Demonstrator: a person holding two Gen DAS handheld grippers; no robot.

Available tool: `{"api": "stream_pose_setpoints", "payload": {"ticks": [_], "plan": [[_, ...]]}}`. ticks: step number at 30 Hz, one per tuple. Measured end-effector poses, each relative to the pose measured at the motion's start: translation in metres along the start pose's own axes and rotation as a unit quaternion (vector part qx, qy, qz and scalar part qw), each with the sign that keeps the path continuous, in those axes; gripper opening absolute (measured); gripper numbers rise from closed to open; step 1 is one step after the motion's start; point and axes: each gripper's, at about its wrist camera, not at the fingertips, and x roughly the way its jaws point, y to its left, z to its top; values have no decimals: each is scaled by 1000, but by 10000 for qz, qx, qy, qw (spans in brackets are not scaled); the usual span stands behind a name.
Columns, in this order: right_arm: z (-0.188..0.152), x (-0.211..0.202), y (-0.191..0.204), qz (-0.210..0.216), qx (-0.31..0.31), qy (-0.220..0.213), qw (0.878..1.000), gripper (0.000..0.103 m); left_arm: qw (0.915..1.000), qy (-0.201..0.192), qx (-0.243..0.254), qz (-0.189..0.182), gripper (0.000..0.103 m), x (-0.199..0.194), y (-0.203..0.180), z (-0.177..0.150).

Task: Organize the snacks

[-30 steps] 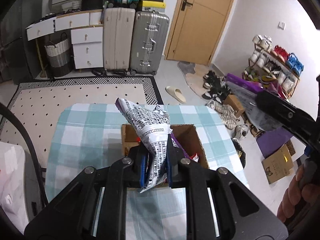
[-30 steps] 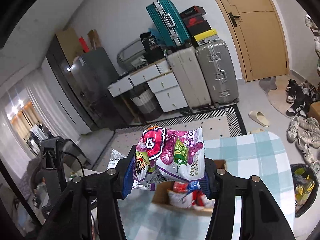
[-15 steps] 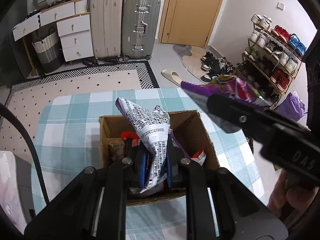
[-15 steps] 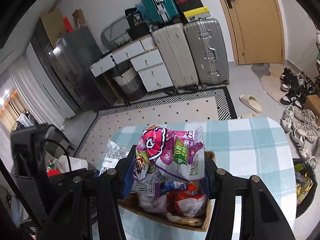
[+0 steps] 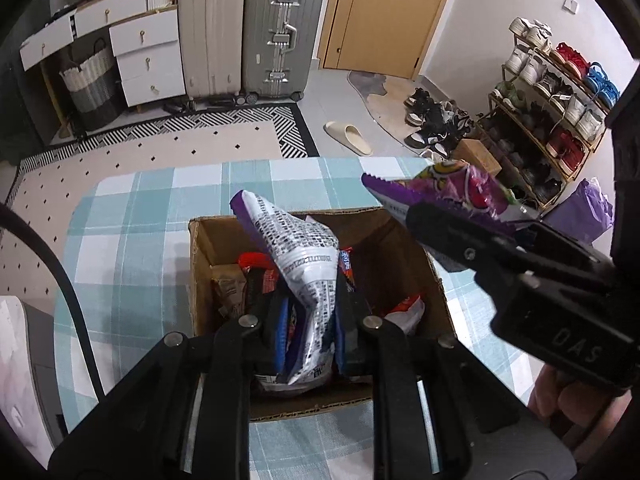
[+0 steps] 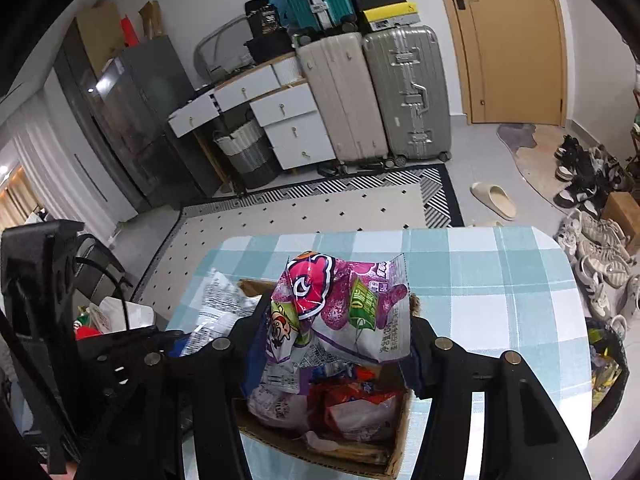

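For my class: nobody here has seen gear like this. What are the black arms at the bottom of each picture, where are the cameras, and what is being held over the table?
No robot: a person holds two hand-held grippers, each carrying a camera that looks along its fingers. The left gripper pinches a white printed snack bag. The right gripper holds a purple snack bag, its jaws having just opened slightly. Both hang over an open cardboard box of snacks on a checked tablecloth.
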Motion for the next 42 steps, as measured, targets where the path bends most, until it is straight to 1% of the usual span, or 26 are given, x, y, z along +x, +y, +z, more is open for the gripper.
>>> {"api": "stream_pose_setpoints", "payload": {"ticks": [2, 4, 5, 7, 11, 13, 16, 20, 24, 27, 28, 29, 30, 31, 32, 33, 37, 39, 40, 41, 42], "plan": [[-1, 4, -1, -29, -12, 92, 10000, 58, 9999, 102, 2, 14, 26, 1, 4, -2], [-2, 6, -2, 22, -36, 133, 9999, 59, 9999, -1, 24, 105, 35, -2, 5, -3], [-3, 6, -2, 23, -60, 125, 9999, 60, 9999, -38, 33, 151, 44, -5, 6, -3], [-4, 6, -2, 11, -57, 126, 9999, 63, 9997, -81, 10, 233, 55, -9, 8, -2], [-4, -3, -1, 95, 31, 74, 9999, 64, 9996, -139, -52, 236, 55, -21, 13, -2], [-5, -9, 1, 67, -13, 44, 10000, 64, 9995, -145, -46, 282, 55, -28, 14, -3], [-5, -21, 3, 37, -37, -34, 10000, 64, 9990, -263, -37, 352, 55, -43, 14, -6], [-5, -40, 7, 31, -25, -117, 9999, 64, 9981, -399, -97, 463, 56, -64, 15, -17], [-7, -64, 17, 86, -82, -227, 9997, 71, 9967, -543, -288, 534, 57, -83, 20, -33], [-11, -83, 27, 39, -217, -311, 9993, 71, 9949, -694, -296, 665, 57, -101, 21, -44], [-13, -89, 30, 37, -264, -334, 9991, 71, 9942, -769, -274, 705, 58, -108, 20, -49], [-15, -96, 34, 20, -312, -357, 9989, 72, 9937, -814, -248, 731, 65, -113, 19, -53], [-18, -101, 37, 11, -362, -366, 9987, 77, 9931, -869, -209, 756, 68, -120, 17, -57], [-21, -107, 40, 34, -435, -389, 9983, 79, 9924, -933, -173, 781, 73, -126, 16, -62], [-24, -114, 44, 49, -503, -424, 9978, 83, 9918, -990, -152, 788, 73, -133, 15, -66], [-27, -119, 47, 49, -542, -448, 9975, 84, 9918, -1013, -138, 769, 73, -138, 13, -69], [-41, -144, 57, 67, -617, -516, 9967, 84, 9907, -1106, -141, 775, 73, -166, 9, -83], [-48, -160, 61, 106, -611, -592, 9963, 88, 9884, -1273, -172, 810, 78, -187, 6, -92], [-51, -169, 64, 119, -614, -647, 9959, 90, 9872, -1351, -189, 821, 83, -197, 4, -96], [-55, -178, 67, 151, -631, -713, 9953, 94, 9858, -1450, -202, 827, 84, -208, 2, -102], [-59, -187, 70, 188, -652, -796, 9945, 96, 9853, -1488, -188, 824, 84, -215, -1, -105]]}}
